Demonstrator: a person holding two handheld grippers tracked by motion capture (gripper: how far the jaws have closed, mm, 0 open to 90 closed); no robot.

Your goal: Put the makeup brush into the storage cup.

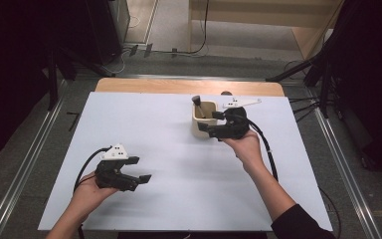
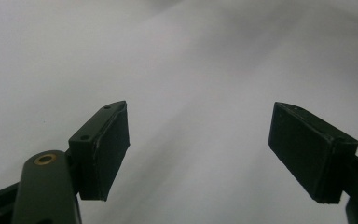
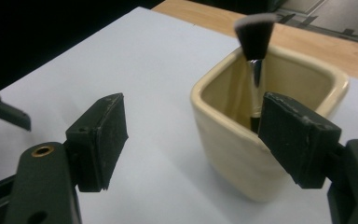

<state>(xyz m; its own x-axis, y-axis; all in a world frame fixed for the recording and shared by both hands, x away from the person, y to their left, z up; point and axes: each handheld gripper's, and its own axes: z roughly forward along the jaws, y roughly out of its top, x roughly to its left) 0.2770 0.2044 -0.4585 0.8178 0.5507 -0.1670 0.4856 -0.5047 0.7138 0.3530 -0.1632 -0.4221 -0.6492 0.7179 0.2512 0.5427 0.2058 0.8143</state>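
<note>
White table [image 1: 169, 199], brush [image 3: 255, 39] in cup [image 3: 223, 135]

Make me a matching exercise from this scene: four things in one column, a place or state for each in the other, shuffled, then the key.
Things:
1. brush
2. cup
3. left gripper
4. right gripper

Places or states:
A. open over bare white table, near the person
B. cream, square-rimmed, standing on the white table
C. open, right beside the cup
D. standing in the cup, bristles up

Pairs: 1-D, 2-B, 3-A, 4-C
</note>
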